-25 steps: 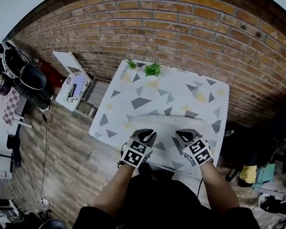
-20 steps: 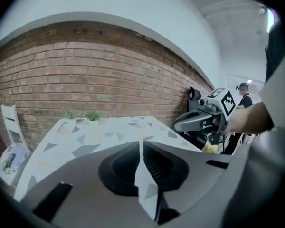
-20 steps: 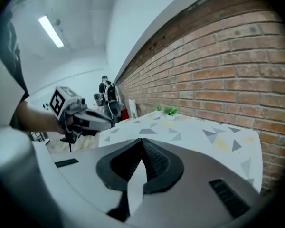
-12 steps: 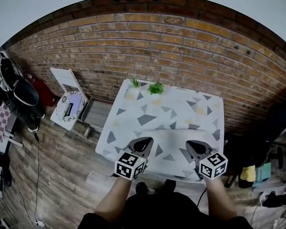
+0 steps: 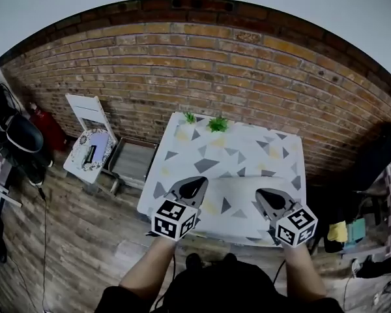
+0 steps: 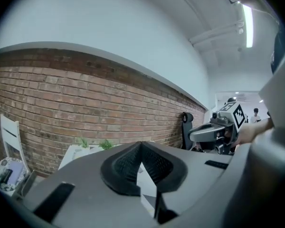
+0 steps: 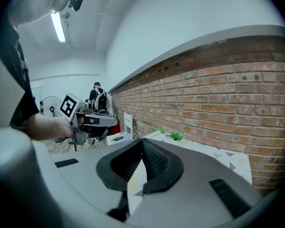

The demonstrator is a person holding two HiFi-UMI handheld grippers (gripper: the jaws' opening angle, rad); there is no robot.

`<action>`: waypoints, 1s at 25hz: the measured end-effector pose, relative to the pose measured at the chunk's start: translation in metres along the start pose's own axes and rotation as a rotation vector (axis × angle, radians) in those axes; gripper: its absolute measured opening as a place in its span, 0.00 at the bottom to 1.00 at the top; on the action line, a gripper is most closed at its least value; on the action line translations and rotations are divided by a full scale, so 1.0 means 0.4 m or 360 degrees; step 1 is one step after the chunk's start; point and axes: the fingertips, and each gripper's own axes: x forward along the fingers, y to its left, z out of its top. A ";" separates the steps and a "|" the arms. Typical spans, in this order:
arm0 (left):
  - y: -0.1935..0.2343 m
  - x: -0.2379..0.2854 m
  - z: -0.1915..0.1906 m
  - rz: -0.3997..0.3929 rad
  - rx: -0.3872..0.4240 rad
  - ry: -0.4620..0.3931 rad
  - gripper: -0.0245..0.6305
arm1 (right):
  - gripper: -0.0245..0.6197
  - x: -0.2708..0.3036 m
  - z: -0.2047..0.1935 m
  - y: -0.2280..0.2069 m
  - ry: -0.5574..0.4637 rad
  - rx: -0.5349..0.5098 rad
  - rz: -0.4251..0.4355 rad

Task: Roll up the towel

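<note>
The towel point(image 5: 238, 204) is a pale sheet with grey and yellow triangles, much like the table point(image 5: 182, 142) under it. Its near edge is lifted off the table's front. My left gripper point(image 5: 194, 182) is shut on the towel's near left corner, and my right gripper point(image 5: 266, 194) is shut on the near right corner. In the left gripper view, the towel point(image 6: 147, 182) hangs out from between the closed jaws of the left gripper point(image 6: 141, 148). In the right gripper view, a strip of towel point(image 7: 135, 182) hangs likewise from the right gripper point(image 7: 142, 144).
Two small green plants point(image 5: 216, 123) stand at the table's far edge against the brick wall point(image 5: 202, 64). A white folding chair point(image 5: 91, 145) and a grey crate point(image 5: 131, 162) sit left of the table. A dark chair point(image 5: 375, 155) stands at the right.
Both grippers have risen from the table's front edge and carry the towel's near edge up with them. The head view has tilted up, so the table looks farther away.
</note>
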 end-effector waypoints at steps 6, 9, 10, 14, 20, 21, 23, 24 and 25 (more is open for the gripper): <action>0.005 -0.013 0.083 0.0102 0.0041 -0.0096 0.07 | 0.06 -0.043 0.116 -0.036 -0.0217 -0.0073 -0.0010; 0.000 -0.009 0.098 0.0157 0.0043 -0.0128 0.07 | 0.06 -0.077 0.143 -0.069 -0.0287 -0.0145 -0.0069; -0.004 -0.006 0.098 0.0165 0.0040 -0.0132 0.07 | 0.06 -0.085 0.144 -0.079 -0.0290 -0.0151 -0.0073; -0.018 0.012 0.091 0.0170 0.0046 -0.0115 0.07 | 0.06 -0.095 0.143 -0.106 -0.0294 -0.0156 -0.0076; -0.036 0.033 0.090 0.0181 0.0080 -0.0105 0.07 | 0.06 -0.120 0.115 -0.136 -0.0323 -0.0104 -0.0129; -0.037 0.036 0.090 0.0179 0.0086 -0.0104 0.07 | 0.06 -0.125 0.108 -0.144 -0.0331 -0.0087 -0.0153; -0.040 0.039 0.093 0.0175 0.0090 -0.0109 0.07 | 0.06 -0.128 0.097 -0.151 -0.0336 -0.0063 -0.0176; -0.041 0.040 0.095 0.0173 0.0091 -0.0114 0.07 | 0.06 -0.128 0.095 -0.152 -0.0336 -0.0056 -0.0176; -0.041 0.040 0.097 0.0172 0.0093 -0.0117 0.07 | 0.06 -0.127 0.096 -0.152 -0.0337 -0.0051 -0.0173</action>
